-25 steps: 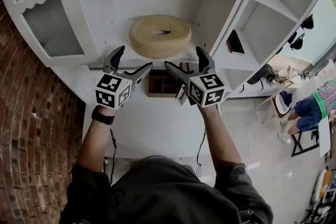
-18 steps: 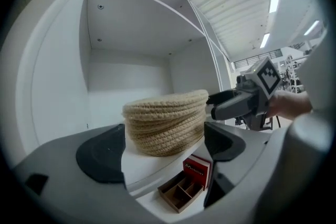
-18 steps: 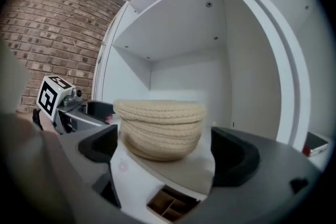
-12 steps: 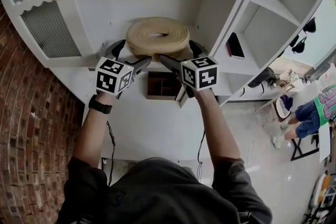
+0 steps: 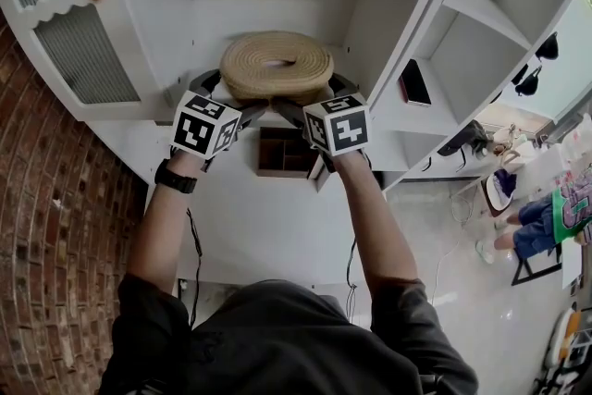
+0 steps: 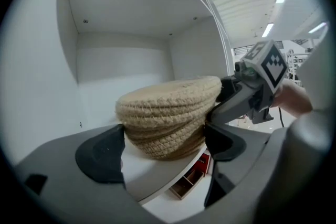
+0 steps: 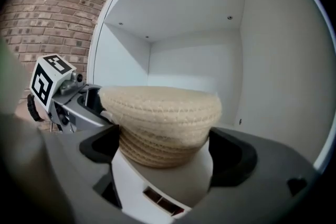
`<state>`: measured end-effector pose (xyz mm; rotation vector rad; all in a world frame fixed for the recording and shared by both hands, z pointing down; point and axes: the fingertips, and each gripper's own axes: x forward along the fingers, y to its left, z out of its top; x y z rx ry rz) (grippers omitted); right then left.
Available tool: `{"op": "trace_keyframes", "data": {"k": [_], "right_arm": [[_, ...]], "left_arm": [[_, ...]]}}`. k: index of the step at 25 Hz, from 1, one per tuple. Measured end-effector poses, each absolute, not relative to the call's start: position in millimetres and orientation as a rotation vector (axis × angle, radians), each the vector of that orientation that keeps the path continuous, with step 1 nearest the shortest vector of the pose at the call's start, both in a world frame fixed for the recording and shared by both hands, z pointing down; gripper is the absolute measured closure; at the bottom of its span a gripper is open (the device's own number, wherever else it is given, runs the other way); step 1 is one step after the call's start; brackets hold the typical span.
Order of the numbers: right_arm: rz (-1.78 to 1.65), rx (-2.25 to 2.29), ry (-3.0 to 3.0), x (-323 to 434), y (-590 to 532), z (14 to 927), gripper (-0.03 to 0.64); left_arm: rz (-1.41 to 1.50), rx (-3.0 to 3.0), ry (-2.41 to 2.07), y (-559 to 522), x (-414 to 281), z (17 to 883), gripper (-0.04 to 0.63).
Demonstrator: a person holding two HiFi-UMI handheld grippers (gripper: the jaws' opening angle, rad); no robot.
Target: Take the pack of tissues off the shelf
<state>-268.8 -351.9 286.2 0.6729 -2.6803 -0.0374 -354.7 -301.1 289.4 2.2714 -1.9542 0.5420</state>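
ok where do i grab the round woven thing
Grip the woven thing by its side wall: left tongs on its left flank, right tongs on its right, from the shelf's open front. It's wide, low and round, likely too broad for one pair.

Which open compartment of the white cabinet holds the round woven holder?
The centre compartment, above the small wooden organiser; the compartment to its right holds a thin dark item instead.

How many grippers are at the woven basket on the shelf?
2. Left gripper at the left side of the woven basket, right gripper at its right; both open around its edge.
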Motion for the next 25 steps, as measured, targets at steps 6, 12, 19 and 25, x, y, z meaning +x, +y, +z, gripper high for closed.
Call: {"op": "trace_keyframes", "data": {"k": [6,12,19,25], "right_arm": [[-0.002,0.682,-2.739,-265.7,-344.3,285.0,0.098],[-0.027,0.732,-2.772,-248.2,-324.1,284.9,0.104],[-0.143,0.797,-2.804,-214.1,-279.6,288.4,0.104],[-0.259,0.861,-2.808,-177.6,-237.5,291.9,0.107]], "left_arm": [[0.493,2.296,-1.972,-296.4,-348.9,285.5,0.127],[0.467,2.336,-1.977,-279.4,-332.0,284.7,0.127],[0.404,2.402,-2.018,-237.9,-298.7,289.8,0.127],[0.327,2.452,-2.005,-202.0,-263.2,302.2,0.127]]}}
